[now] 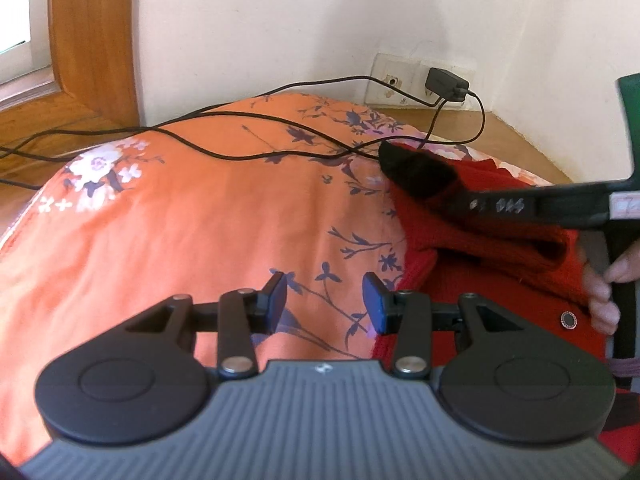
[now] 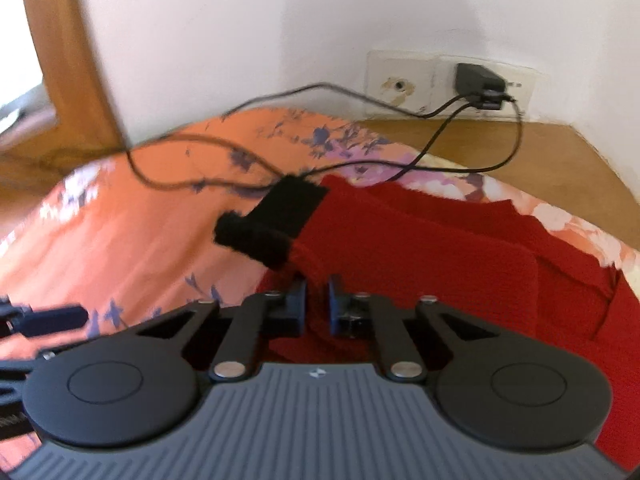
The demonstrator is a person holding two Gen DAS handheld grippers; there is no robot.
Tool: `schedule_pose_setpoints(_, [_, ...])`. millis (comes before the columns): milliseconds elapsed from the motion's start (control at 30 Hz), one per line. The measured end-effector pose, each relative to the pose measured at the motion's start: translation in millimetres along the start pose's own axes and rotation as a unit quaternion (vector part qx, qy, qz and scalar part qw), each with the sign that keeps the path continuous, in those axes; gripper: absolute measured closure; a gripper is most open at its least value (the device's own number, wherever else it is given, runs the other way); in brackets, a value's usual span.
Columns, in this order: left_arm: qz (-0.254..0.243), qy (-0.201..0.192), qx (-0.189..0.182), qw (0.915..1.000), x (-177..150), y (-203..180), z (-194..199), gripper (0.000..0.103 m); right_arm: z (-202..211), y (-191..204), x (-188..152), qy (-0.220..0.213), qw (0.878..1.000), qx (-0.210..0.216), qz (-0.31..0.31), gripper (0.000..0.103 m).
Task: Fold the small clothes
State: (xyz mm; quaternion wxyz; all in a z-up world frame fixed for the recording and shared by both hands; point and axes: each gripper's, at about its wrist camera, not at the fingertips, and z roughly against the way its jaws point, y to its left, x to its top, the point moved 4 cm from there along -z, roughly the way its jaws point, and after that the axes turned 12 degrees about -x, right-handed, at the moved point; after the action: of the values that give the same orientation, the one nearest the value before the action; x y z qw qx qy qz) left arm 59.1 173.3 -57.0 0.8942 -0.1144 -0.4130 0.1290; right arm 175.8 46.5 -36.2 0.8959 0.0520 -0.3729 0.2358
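- The jaws of the right gripper [image 2: 318,300] are nearly pressed together and pinch a fold of the red knitted garment [image 2: 440,256] just behind its black-cuffed sleeve [image 2: 276,220].
- The jaws of the left gripper [image 1: 325,300] are spread and nothing is held; only the orange floral bedspread [image 1: 200,208] lies between them.
- The garment is seen at 3 o'clock of the left gripper, spread over the bed, one sleeve drawn across the body.
- The fold is judged to be at an early stage: a sleeve is being brought in, while the body is not yet doubled over.
- A black charger cable [image 1: 240,148] trails at 12 o'clock, near the cuff.
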Motion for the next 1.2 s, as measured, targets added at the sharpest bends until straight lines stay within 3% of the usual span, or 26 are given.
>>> schedule_pose_setpoints(300, [-0.033,-0.007,-0.022,0.9992,16,-20,-6,0.059,62,-69,17,-0.071,0.990,-0.018,-0.119,0.094])
schedule_pose_setpoints(633, [-0.070,-0.002,-0.066,0.9954,32,-54,-35,0.059,121,-157,-13,-0.121,0.966,-0.113,-0.198,0.094])
schedule_pose_setpoints(800, [-0.085,0.006,-0.082,0.9930,35,-67,-55,0.059,129,-191,-53,-0.105,0.953,-0.155,-0.240,0.094])
schedule_pose_setpoints(1033, [-0.101,0.028,-0.080,0.9913,34,-76,-86,0.059,104,-231,-130,-0.034,0.926,-0.160,-0.339,0.091])
schedule_pose_setpoints(1100, [-0.103,0.034,-0.078,0.9911,33,-76,-92,0.059,98,-239,-149,-0.010,0.920,-0.144,-0.364,0.082])
schedule_pose_setpoints(1167, [-0.106,0.037,-0.076,0.9908,32,-77,-96,0.059,101,-244,-163,-0.003,0.915,-0.137,-0.381,0.048])
schedule_pose_setpoints(1200, [-0.109,0.037,-0.075,0.9905,32,-77,-96,0.059,102,-243,-166,-0.004,0.913,-0.140,-0.382,0.042])
